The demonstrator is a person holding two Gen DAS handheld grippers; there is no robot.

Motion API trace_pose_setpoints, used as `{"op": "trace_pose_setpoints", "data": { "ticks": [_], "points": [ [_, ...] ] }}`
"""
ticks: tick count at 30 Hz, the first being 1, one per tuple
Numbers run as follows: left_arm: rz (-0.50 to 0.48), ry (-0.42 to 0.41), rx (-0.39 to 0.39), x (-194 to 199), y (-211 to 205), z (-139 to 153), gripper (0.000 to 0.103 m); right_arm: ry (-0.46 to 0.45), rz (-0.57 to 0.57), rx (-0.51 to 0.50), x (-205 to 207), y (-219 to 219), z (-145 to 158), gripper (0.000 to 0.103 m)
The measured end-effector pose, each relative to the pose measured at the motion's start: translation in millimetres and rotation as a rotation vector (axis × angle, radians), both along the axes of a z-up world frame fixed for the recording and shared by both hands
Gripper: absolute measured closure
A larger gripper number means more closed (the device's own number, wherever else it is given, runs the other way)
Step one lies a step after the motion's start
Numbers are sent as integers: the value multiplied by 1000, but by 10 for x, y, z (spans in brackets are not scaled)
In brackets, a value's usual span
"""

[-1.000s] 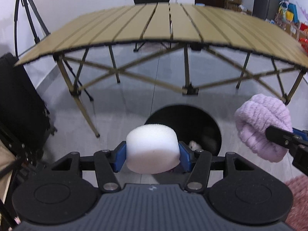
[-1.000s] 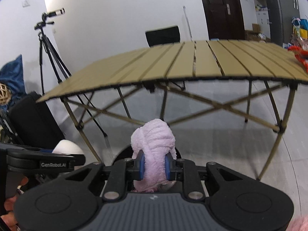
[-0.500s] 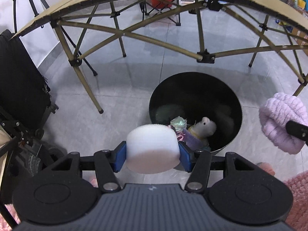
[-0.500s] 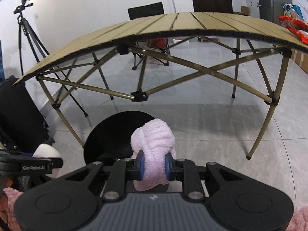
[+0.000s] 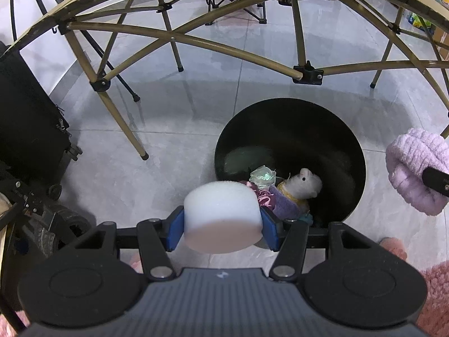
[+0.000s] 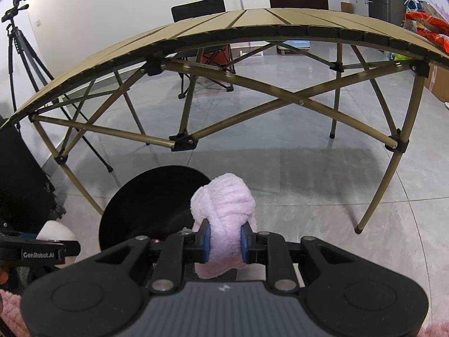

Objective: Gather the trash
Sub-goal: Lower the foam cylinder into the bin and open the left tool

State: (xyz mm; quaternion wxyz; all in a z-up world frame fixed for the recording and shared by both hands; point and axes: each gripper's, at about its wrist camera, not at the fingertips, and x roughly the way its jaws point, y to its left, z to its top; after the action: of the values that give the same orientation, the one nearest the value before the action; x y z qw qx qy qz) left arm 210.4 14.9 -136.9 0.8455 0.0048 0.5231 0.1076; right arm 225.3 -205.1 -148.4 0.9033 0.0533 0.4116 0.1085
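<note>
We have lowered both claws toward the bin [image 5: 290, 129], now wide open at one o'clock of the left claw [image 5: 223, 226] gripping the sponge [image 5: 221, 216], while the right claw [image 6: 224, 241] pinches the towel [image 6: 224, 210] at its rim, so both drops look close.

"GenRobot.AI" — on left gripper [image 6: 50, 234]

the left gripper [image 5: 223, 231], black with blue pads, points steeply down, its jaws set partway apart and pressing both sides of a white round foam puck [image 5: 223, 220]. the right gripper [image 6: 224, 241], of the same make, tilts down less steeply, its jaws pinched tight on a bundled lilac fleecy cloth [image 6: 224, 210].
</note>
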Motion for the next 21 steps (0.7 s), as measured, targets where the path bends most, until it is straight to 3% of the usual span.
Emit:
{"op": "trace_pose_setpoints", "data": {
  "ticks": [21],
  "points": [
    [-28,22,-64,599,-259,-135,46,28,-81,-18,398,-136,-264,83]
  ]
}}
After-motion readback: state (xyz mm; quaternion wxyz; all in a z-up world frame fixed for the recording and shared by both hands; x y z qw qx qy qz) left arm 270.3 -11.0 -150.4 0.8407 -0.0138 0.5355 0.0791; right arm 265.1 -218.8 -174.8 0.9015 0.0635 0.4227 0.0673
